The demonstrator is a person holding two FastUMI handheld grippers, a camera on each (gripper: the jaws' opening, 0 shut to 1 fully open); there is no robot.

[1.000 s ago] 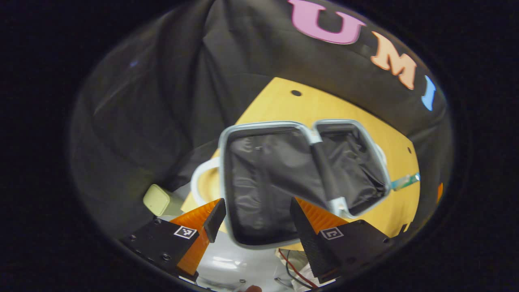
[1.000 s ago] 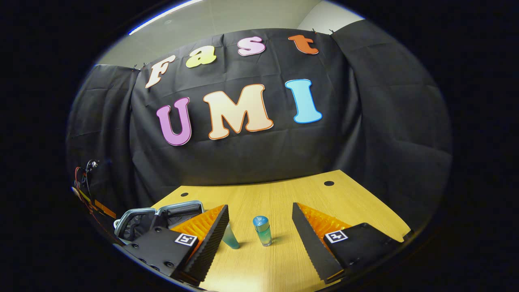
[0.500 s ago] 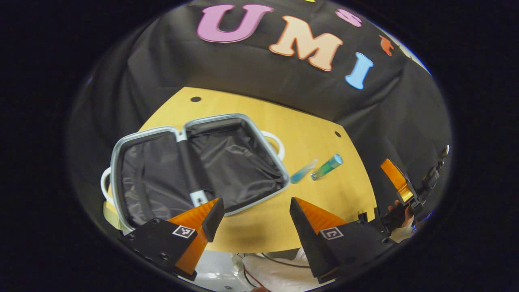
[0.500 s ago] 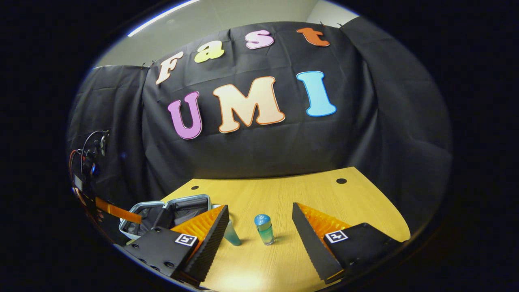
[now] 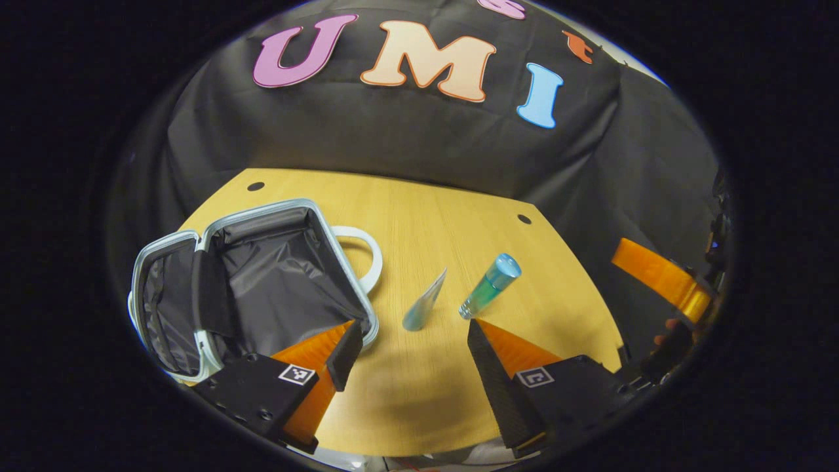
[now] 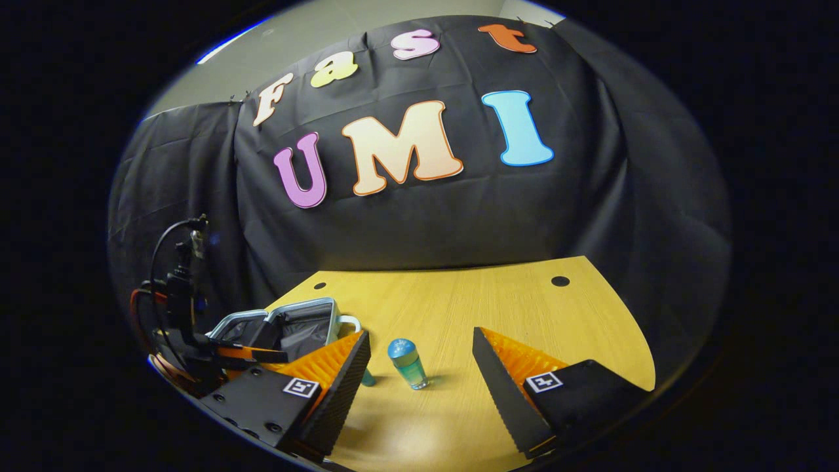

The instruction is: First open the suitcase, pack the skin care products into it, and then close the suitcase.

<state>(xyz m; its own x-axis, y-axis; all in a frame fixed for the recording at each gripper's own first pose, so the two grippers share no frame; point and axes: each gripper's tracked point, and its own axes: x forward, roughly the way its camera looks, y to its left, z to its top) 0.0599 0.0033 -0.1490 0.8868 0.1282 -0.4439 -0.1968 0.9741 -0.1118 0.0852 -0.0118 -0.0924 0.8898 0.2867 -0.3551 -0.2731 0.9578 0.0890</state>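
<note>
With the suitcase (image 5: 255, 275) lying open, the left gripper (image 5: 406, 341) has swung off it toward the tube (image 5: 425, 303) and bottle (image 5: 490, 286), both grippers wide open and empty, so packing can begin

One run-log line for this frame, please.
suitcase: open, empty | tube, bottle: standing on table | left gripper, right gripper: open, holding nothing
</note>
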